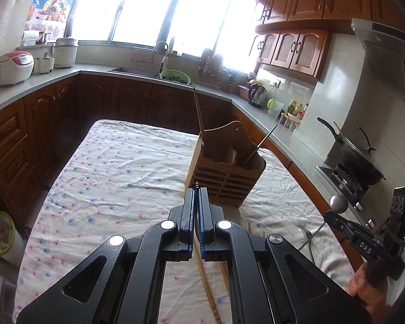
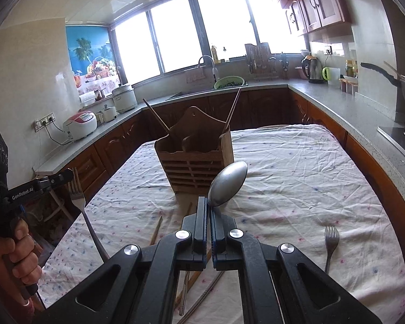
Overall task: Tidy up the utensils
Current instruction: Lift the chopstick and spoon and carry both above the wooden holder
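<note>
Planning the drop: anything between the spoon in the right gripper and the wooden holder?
Nothing visible. The right gripper is shut on the silver metal spoon, raised above the floral cloth; only bare cloth lies before the slatted wooden utensil holder.

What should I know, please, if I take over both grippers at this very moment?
Left gripper: shut on a fork, held up off the table.
Right gripper: shut on a metal spoon, bowl pointing toward the wooden holder.
Done: a few chopsticks already stand in the holder.
Left: drop the fork and spoon into the holder, then collect the second fork and the loose chopsticks lying on the cloth near the grippers.
</note>
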The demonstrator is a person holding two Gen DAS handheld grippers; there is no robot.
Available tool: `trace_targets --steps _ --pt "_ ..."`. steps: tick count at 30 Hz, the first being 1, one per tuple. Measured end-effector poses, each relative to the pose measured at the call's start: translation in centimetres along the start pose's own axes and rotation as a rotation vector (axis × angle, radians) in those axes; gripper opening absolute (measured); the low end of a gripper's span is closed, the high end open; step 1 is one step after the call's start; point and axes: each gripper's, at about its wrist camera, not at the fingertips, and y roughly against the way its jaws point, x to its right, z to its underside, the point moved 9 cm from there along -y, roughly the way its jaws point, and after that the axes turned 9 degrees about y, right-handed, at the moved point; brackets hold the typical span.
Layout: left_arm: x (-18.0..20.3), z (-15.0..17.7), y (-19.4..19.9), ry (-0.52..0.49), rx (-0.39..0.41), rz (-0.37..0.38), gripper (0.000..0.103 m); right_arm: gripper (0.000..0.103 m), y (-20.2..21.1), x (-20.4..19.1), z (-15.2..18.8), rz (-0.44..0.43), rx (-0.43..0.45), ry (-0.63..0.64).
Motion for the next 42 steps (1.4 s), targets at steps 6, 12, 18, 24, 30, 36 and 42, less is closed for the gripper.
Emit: trace_targets --steps 6,12,18,24,30,36,42 --pt "0.4 -1.2 0.0 -0.003 0.027 -0.003 0.002 0.002 0.0 0.2 -0.8 0.007 0.02 0.003" --pt "0.9 -2.9 -0.5 -0.005 0.064 -0.014 0.002 0.002 -0.1 0.7 -2.2 0.018 0.053 0.0" --pt "1.0 -5.3 -1.5 0.005 0.112 -0.039 0.002 0.002 -0.7 1.2 -4.2 0.026 0.087 0.003" --pt "1.2 -8.8 -3.2 0.011 0.162 -0.057 0.002 0.002 -2.0 1.8 -6.8 0.039 0.13 0.007" --pt "1.7 -12.1 -5.4 0.009 0.207 -0.068 0.002 0.002 -3.5 2.6 -10.2 0.054 0.185 0.006" --pt "1.9 -15.1 -8.5 0.024 0.253 -0.095 0.002 0.002 -5.6 3.4 -13.6 0.1 0.245 0.011" --pt "1.6 -15.8 -12.0 0.026 0.292 -0.149 0.002 0.002 -9.2 4.1 -14.3 0.121 0.242 -0.002"
